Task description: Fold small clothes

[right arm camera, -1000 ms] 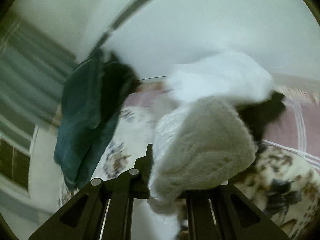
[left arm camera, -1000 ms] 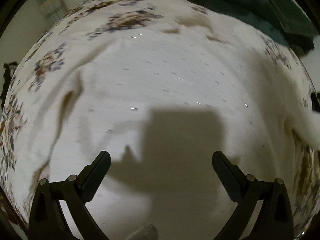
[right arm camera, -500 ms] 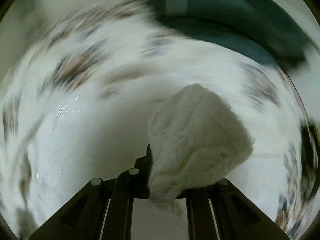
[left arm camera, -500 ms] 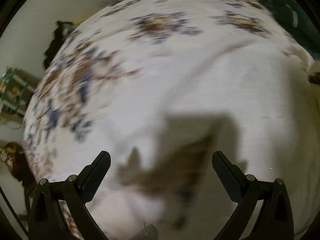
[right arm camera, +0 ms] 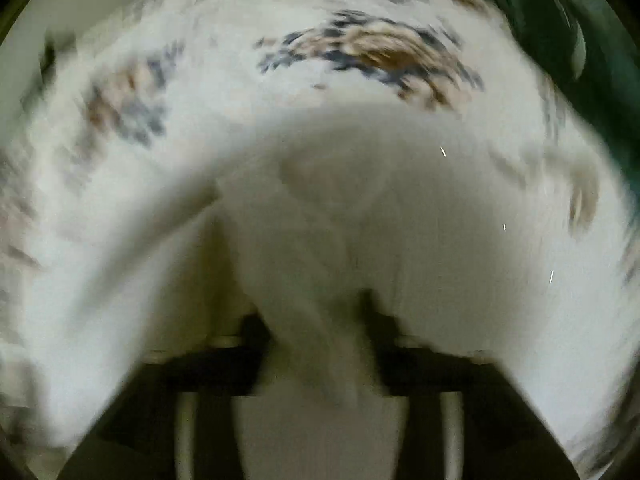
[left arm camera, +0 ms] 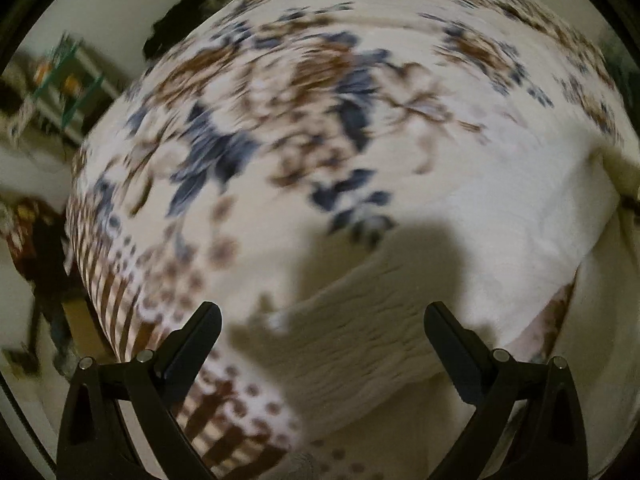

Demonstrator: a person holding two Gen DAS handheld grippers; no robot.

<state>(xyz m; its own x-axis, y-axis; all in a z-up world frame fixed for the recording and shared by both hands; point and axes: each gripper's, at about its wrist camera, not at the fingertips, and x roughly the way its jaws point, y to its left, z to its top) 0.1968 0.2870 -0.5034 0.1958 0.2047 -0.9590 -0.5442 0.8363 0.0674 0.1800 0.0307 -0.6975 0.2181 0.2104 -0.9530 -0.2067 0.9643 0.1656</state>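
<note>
White fuzzy garment on the floral bed, one end pinched, the other waiting.

The right hand-held gripper [right arm camera: 320, 344] is pressed together on a bunch of the one white fuzzy garment [left arm camera: 420, 300], though blur hides the fingertips. The left hand-held gripper [left arm camera: 322, 332], spread and holding nothing, hovers with the garment's ribbed hem just ahead between its fingers, the cloth running away to its right across the floral bedspread [left arm camera: 280, 120]. The left looks nearer the free edge.

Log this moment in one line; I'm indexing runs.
left gripper: open, over white garment | right gripper: shut on white garment | floral bedspread beneath
</note>
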